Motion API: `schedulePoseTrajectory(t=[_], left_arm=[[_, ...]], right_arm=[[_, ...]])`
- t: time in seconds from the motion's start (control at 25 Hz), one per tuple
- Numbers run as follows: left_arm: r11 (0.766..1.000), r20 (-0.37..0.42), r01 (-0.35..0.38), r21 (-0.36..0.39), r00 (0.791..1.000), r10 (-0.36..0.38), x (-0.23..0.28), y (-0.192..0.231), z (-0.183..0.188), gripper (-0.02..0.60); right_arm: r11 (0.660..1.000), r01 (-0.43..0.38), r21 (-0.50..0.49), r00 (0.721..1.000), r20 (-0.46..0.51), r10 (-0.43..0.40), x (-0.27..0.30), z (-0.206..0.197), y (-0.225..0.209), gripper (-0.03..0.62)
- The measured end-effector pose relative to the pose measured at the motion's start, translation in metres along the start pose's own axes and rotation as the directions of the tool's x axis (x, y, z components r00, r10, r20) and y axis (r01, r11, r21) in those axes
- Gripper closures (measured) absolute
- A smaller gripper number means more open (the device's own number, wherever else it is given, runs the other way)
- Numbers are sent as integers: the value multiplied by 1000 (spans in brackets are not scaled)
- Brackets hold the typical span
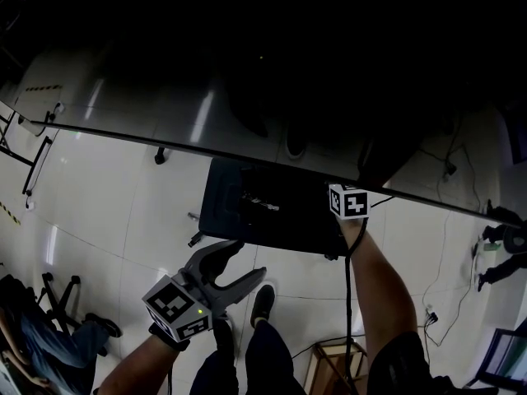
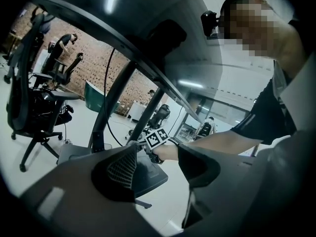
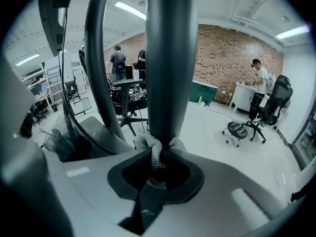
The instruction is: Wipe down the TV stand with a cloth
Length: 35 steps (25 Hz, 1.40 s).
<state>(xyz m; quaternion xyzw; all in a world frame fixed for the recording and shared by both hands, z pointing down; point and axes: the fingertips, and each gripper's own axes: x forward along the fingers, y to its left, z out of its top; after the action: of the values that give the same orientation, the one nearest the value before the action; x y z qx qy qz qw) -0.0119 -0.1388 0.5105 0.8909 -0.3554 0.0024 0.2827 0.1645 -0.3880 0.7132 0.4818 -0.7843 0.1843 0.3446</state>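
The right gripper (image 3: 158,157) was clenched on a pale, nubbly cloth (image 3: 156,151). The cloth's bunched folds bulged out past the jaw tips and pressed against the dark upright pole (image 3: 170,58) of the TV stand. It touched the pole low down, near the stand's flat dark base plate (image 1: 272,220). In the right gripper view a second, slimmer tube (image 3: 96,58) curved up just left of the pole. The left gripper (image 1: 247,259) was held well apart from the pole, off the near edge of the base plate and near the person's dark shoe (image 1: 262,303). Its jaws were spread wide with nothing between them, and the view along them showed the person's right forearm (image 2: 207,142) reaching toward the pole. Farther from the pole lay the white floor (image 1: 115,220), with a black office chair (image 2: 29,98) on it in the left gripper view. In the right gripper view there were a round wheeled stool (image 3: 238,130), a person (image 3: 259,80) at a white counter and a brick wall (image 3: 232,53).
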Motion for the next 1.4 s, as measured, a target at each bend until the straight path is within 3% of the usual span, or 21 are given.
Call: schedulePoseTrajectory(t=[0.16, 0.32, 0.6, 0.76, 0.96, 1.08, 1.28, 1.4], left_arm=[[1000, 6, -1, 8, 1000, 1, -6, 2, 1, 296], [1000, 16, -12, 11, 1000, 12, -19, 3, 6, 296], [999, 29, -25, 42, 999, 24, -58, -1, 10, 296], [998, 36, -38, 52, 999, 36, -87, -2, 8, 296], [995, 57, -83, 49, 995, 80, -120, 6, 7, 296], [993, 73, -115, 32, 991, 112, -136, 18, 8, 296], [988, 71, -155, 12, 986, 153, -165, 39, -9, 296], [986, 88, -166, -7, 982, 166, -165, 51, -11, 296]], right_arm=[[999, -16, 36, 999, 48, 15, -12, 4, 7, 549], [995, -92, 22, 983, 160, 88, -55, 22, 45, 549], [963, -264, -54, 916, 298, 268, -146, 59, 170, 549], [935, -353, -40, 887, 305, 348, -164, 64, 256, 549], [933, -357, 50, 902, 279, 331, -126, 56, 317, 549], [944, -306, 127, 928, 262, 265, -92, 61, 322, 549], [968, -236, 87, 956, 200, 215, -39, 62, 349, 549], [966, -207, 154, 970, 163, 182, -6, 65, 340, 549]])
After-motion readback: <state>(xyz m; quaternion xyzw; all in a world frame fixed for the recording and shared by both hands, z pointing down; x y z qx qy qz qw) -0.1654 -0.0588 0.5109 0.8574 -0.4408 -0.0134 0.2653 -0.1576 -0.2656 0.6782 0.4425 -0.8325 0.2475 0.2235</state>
